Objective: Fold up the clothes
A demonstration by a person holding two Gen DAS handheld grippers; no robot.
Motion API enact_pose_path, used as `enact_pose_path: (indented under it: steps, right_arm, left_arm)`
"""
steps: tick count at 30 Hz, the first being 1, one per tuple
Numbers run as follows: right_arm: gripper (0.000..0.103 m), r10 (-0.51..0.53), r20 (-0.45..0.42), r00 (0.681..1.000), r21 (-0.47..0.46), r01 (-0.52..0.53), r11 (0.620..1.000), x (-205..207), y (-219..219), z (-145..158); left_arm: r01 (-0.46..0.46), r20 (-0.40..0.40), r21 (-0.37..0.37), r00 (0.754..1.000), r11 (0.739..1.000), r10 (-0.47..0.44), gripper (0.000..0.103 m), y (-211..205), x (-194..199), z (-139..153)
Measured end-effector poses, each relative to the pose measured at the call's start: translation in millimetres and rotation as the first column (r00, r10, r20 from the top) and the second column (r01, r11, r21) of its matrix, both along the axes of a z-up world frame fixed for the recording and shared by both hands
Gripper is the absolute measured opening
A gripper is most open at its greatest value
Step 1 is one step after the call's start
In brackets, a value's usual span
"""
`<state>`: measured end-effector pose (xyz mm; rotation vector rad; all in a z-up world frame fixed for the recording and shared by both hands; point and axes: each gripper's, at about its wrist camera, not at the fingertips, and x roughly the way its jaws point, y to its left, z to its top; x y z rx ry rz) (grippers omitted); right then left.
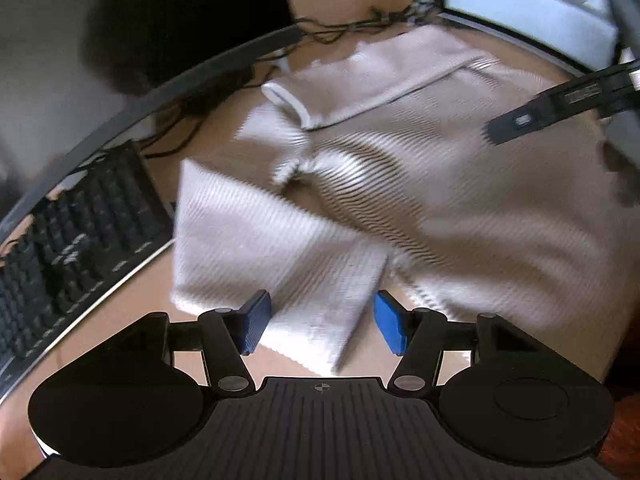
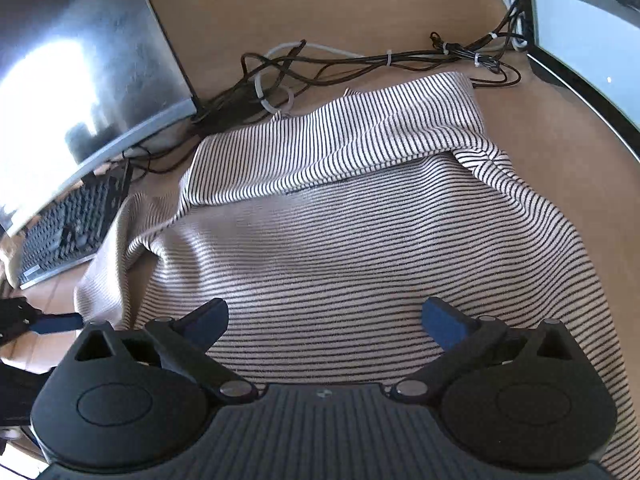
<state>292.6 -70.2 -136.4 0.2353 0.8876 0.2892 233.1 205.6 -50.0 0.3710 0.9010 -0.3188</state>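
Note:
A white shirt with thin black stripes (image 2: pixel 340 248) lies spread on the wooden desk (image 2: pixel 340 4), its far part folded over toward me. In the left wrist view the shirt (image 1: pixel 420 200) is blurred; a sleeve (image 1: pixel 280 264) lies folded across toward the near side. My left gripper (image 1: pixel 320 322) is open, its blue pads either side of the sleeve's end, just above it. My right gripper (image 2: pixel 324 324) is open wide over the shirt's near body. The right gripper's finger (image 1: pixel 532 118) shows at the right in the left wrist view.
A black keyboard (image 1: pixel 68 248) lies left of the shirt. Monitors stand at the left (image 2: pixel 80 80) and right (image 2: pixel 588 32). A tangle of black and white cables (image 2: pixel 360 64) runs behind the shirt.

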Motion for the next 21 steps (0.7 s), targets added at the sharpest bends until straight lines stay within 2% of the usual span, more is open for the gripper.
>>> enact_pose_path:
  steps: [2,4,5,7,8,9,10,11,13,15,19,21]
  right_arm:
    - [0.103,0.017,-0.011,1.000,-0.036,-0.017,0.999,0.4,3.6,5.2]
    - [0.103,0.037,-0.022,0.999,-0.079,-0.039,0.996,2.1,10.0,6.7]
    - [0.103,0.047,-0.028,0.999,-0.100,-0.049,0.994,2.9,13.2,7.5]
    - [0.101,0.067,-0.038,0.997,-0.140,-0.072,0.988,4.3,19.7,9.4]
    - [0.090,0.095,-0.020,0.995,-0.121,-0.096,0.988,1.3,23.9,15.5]
    - [0.084,0.123,0.000,0.992,-0.104,-0.122,0.987,-1.7,28.2,21.8]
    - [0.073,0.166,0.024,0.986,-0.092,-0.163,0.982,-4.6,35.5,29.4]
    - [0.063,0.208,0.047,0.977,-0.079,-0.204,0.976,-7.3,42.8,36.9]
    - [0.049,0.282,0.050,0.958,-0.006,-0.282,0.959,-6.9,58.7,47.8]
    - [0.048,0.346,0.043,0.937,0.073,-0.349,0.934,-3.3,74.5,56.5]
    - [0.049,0.397,0.038,0.917,0.090,-0.399,0.913,6.8,105.3,57.6]
    - [0.045,0.407,0.037,0.913,0.092,-0.409,0.908,11.9,114.1,55.5]
  left_arm:
    - [0.020,0.008,0.026,1.000,0.999,-0.020,0.071,-3.0,-5.6,-0.7]
    - [-0.013,0.015,0.074,1.000,0.997,0.012,0.069,-0.7,-4.4,-6.6]
    - [-0.039,0.018,0.091,0.999,0.995,0.037,0.065,1.4,-2.5,-9.6]
    - [-0.085,0.020,0.063,0.996,0.994,0.083,0.053,7.1,1.9,-8.7]
    - [-0.107,0.021,0.047,0.994,0.993,0.106,0.039,10.0,4.0,-8.1]
    - [-0.128,0.014,-0.002,0.992,0.992,0.129,0.028,14.5,4.9,-4.0]
    - [-0.150,0.007,-0.051,0.989,0.987,0.150,0.020,19.0,5.8,0.1]
    - [-0.171,-0.002,-0.101,0.985,0.980,0.172,0.017,23.6,6.7,4.3]
    - [-0.216,-0.037,-0.217,0.976,0.952,0.213,0.017,32.7,9.4,13.3]
    - [-0.241,-0.055,-0.303,0.970,0.922,0.236,0.016,37.2,13.1,21.1]
    - [-0.266,-0.086,-0.436,0.963,0.860,0.254,0.015,40.1,19.7,34.6]
    - [-0.274,-0.089,-0.464,0.961,0.842,0.263,0.004,37.4,21.3,39.7]
